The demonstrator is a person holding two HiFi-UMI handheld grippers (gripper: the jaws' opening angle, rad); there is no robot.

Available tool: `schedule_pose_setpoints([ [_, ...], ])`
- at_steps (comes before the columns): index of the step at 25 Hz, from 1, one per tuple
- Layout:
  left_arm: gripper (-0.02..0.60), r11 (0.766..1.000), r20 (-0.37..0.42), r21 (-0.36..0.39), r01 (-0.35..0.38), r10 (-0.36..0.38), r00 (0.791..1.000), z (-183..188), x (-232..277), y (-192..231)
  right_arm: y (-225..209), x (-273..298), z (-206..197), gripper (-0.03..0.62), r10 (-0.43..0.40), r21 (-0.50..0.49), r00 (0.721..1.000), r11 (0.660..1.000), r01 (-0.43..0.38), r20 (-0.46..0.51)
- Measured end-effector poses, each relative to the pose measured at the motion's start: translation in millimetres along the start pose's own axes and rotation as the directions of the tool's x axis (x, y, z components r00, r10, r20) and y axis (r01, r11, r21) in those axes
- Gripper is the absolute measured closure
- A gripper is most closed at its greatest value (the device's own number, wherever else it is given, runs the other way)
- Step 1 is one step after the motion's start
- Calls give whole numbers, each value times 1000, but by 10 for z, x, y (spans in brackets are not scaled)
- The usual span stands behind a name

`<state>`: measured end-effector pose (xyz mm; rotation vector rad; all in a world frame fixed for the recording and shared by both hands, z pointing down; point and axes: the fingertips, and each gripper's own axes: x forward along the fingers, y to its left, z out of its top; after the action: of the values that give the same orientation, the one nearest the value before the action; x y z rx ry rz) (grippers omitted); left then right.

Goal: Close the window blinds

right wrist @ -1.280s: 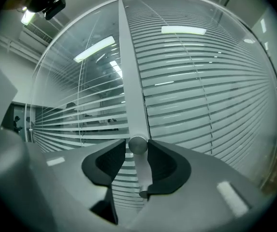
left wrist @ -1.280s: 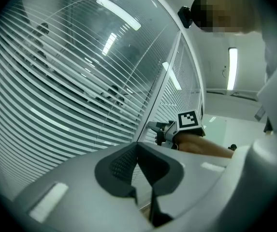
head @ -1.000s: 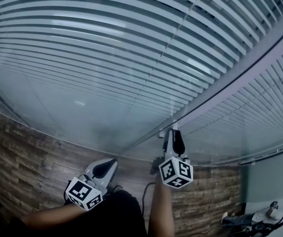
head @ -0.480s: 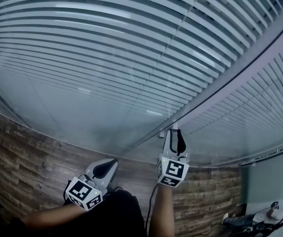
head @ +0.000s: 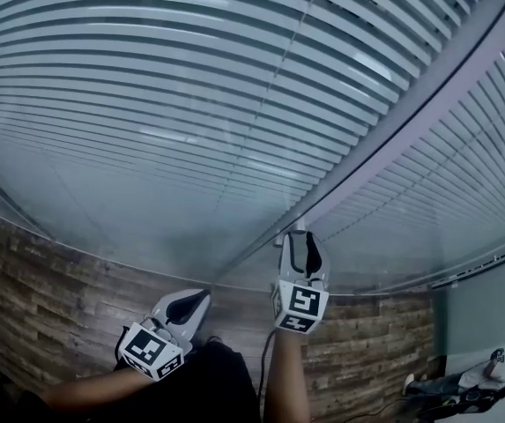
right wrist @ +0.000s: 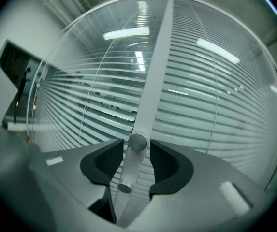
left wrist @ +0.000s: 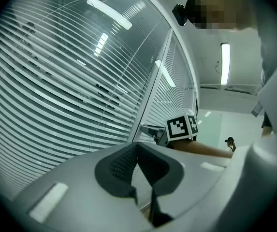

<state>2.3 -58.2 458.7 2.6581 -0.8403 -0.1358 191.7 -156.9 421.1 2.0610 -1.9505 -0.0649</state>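
My right tongs have just been opening and are now standing wide, one pad on each side of the knob on the post, not pressing it. The blinds are hanging straight ahead of them, on both sides of that post, with gaps showing between the slats. My left tongs are hovering lower and to the left, tips together on nothing.

Wood-plank floor, teal wall at its right, lit ceiling lamp overhead.
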Motion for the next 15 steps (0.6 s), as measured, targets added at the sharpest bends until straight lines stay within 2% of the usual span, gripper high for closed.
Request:
schedule_pose_setpoints([
  [3,581,1000,-4,-20,9,-9,1000,-28,-4,-32,5,-82,-22,416,-1,172,999,985,-5,32],
  [8,581,999,-16,-2,40,-40,999,-89,66,-173,-74,-32,17,422,3,358,999,933,-21,51],
  [11,581,999,-21,-8,46,-46,999,-88,108,-257,-118,-17,91,431,16,406,998,913,-39,60],
  [15,581,1000,-20,-13,15,-15,1000,-91,151,-247,-113,25,119,465,7,390,998,920,-31,61],
])
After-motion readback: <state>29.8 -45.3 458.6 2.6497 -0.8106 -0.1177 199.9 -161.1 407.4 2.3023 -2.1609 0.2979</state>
